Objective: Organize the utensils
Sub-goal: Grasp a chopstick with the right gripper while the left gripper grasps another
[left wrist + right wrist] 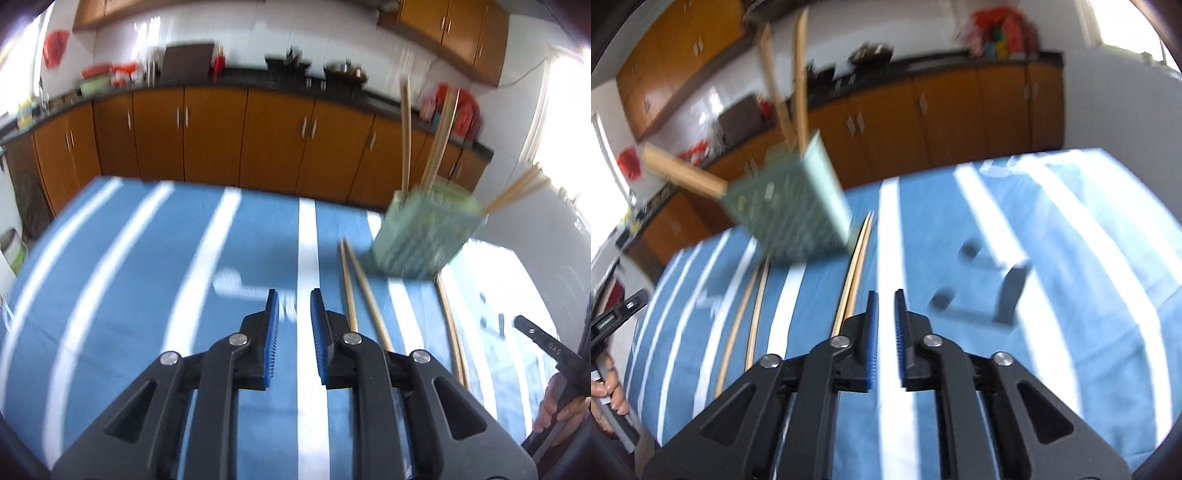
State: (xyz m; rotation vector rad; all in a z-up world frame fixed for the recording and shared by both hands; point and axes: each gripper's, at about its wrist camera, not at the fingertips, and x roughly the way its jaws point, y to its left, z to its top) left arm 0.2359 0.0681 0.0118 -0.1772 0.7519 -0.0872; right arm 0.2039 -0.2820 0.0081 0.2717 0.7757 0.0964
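Both grippers empty: left gripper (293, 310) parted, right gripper (885, 314) parted narrowly. Loose chopsticks (360, 295) lie flat on the striped tablecloth (147, 277), one pair just beside the green holder (421, 236), another pair (855, 269) ahead of the right gripper. Likely light, stiff, thin, slippery; best pinched mid-length. Holder looks light, tippable, some sticks already inside. Open cloth left and right; far table edge sits behind the holder.
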